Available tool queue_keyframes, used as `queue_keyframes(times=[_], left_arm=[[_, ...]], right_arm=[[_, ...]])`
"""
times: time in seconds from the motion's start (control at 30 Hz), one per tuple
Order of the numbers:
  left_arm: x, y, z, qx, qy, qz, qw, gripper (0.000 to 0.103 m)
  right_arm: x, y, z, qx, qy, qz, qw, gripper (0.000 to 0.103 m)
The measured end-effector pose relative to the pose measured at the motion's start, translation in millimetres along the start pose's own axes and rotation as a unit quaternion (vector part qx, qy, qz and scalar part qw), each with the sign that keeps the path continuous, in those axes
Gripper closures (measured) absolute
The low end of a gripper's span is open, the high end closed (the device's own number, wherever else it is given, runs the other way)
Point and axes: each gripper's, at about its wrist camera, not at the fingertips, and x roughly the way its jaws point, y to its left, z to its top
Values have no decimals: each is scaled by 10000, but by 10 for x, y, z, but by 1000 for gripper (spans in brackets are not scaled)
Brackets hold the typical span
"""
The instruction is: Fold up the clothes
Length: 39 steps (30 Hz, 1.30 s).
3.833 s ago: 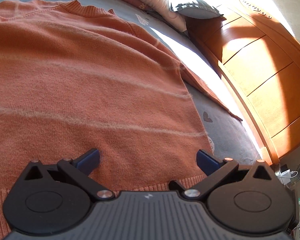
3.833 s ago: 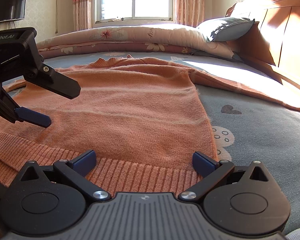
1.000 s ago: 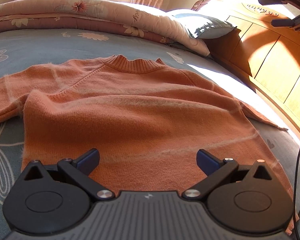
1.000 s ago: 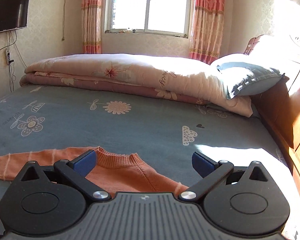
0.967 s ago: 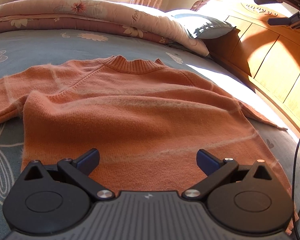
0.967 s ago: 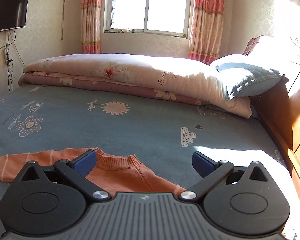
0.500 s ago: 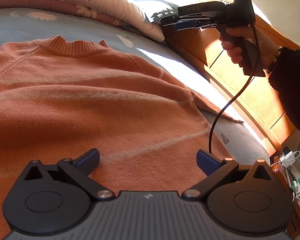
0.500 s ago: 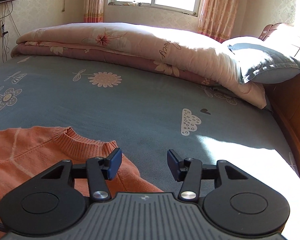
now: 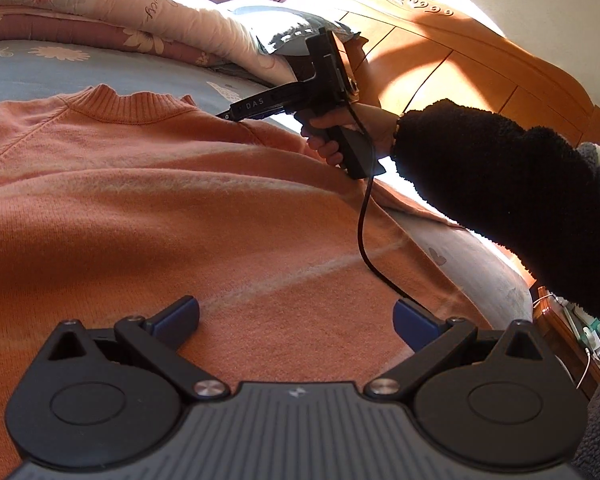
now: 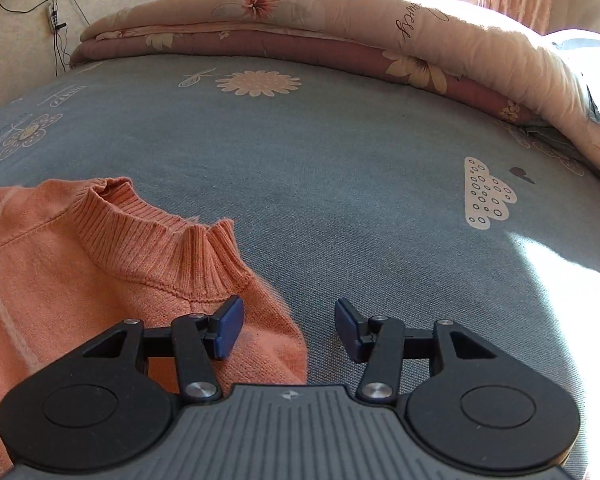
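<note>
At sweater (image 10: 60,280) shoulder edge, right gripper (image 10: 288,330) half-open, bare bedsheet (image 10: 340,152) beyond

Right hand-held gripper (image 10: 289,328) half-spread over sweater (image 10: 100,264) shoulder; nothing gripped.

The sweater (image 9: 148,216) runs off the left wrist view's left edge, so its left sleeve and hem stay unseen; the left gripper (image 9: 296,316) body covers its lower part. In the right wrist view, whether the right gripper (image 10: 288,330) touches the sweater shoulder cannot be told. The sleeve (image 9: 512,200) is cut off at right.
</note>
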Motion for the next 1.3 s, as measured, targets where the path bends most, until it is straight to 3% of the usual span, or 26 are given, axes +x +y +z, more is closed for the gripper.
queue_keyframes(times=[0.23,0.33,0.4,0.47,0.67,0.77,0.83,0.9,1.03,1.13,1.17,1.2,1.23,1.3], left_arm=[[4,-19,-16,77,-18,30,10000,1],[11,-32,-20,118,-19,55,9999,1],[17,-45,-25,161,-14,85,9998,1],[19,-52,-27,182,-13,101,9998,1],[24,-51,-37,209,-8,125,9997,1],[13,-54,-45,204,-11,120,9997,1],[7,-54,-46,196,-13,114,9997,1],[-3,-57,-51,194,-16,109,9998,1],[-17,-59,-56,189,-18,103,9998,1],[-14,-64,-56,205,-18,113,9997,1],[-13,-63,-56,205,-19,113,9997,1],[-12,-63,-56,203,-20,112,9997,1],[-11,-62,-56,200,-21,110,9997,1],[-11,-58,-55,194,-22,103,9998,1]], right_arm=[[-25,4,-95,-27,-13,316,9995,43],[-49,79,-82,-216,57,327,9992,59],[-73,200,-57,-384,106,167,9991,76],[-102,360,-51,-691,140,-73,9975,83],[-128,520,83,-1288,-117,-1166,9847,89],[-46,516,206,-1365,-199,-1532,9785,91],[69,519,239,-1438,-219,-1836,9722,99],[208,458,252,-1280,-56,-1828,9748,99],[251,357,224,-840,-110,-1607,9834,93],[47,240,261,-237,-514,-1112,9922,71],[-2,200,289,-67,-566,-836,9949,49],[-31,201,309,-60,-621,-595,9963,42],[-56,207,328,-68,-670,-371,9970,42],[-17,313,348,-482,-628,-357,9962,40]])
